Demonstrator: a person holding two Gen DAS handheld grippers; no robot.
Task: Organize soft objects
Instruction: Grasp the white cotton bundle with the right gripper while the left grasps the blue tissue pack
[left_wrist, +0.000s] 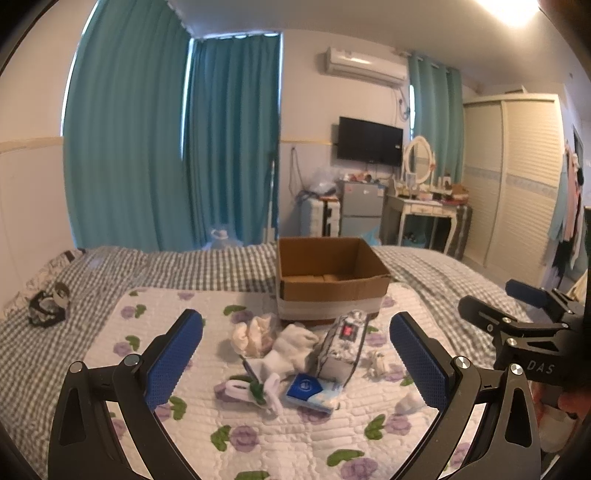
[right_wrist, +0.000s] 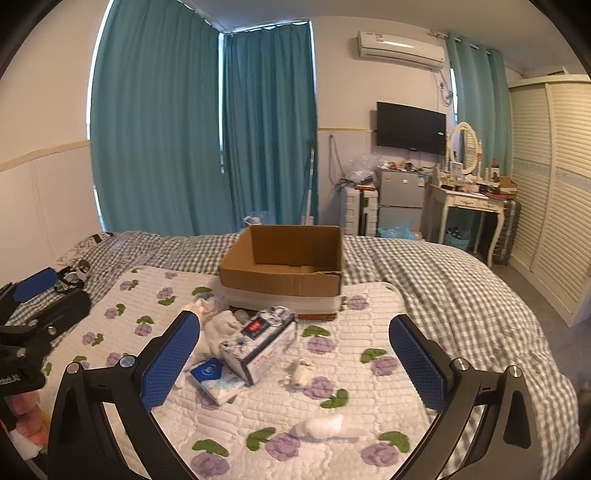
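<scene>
An open cardboard box stands on a white floral quilt. In front of it lie white socks, a cream soft bundle, a patterned tissue box, a blue tissue pack and small white pieces. My left gripper is open above the pile, holding nothing. My right gripper is open and empty, over the tissue box. Each gripper shows at the edge of the other view.
The quilt lies on a grey checked bed. A dark object lies at the bed's left. Teal curtains, a dressing table, a small fridge and a wardrobe stand beyond.
</scene>
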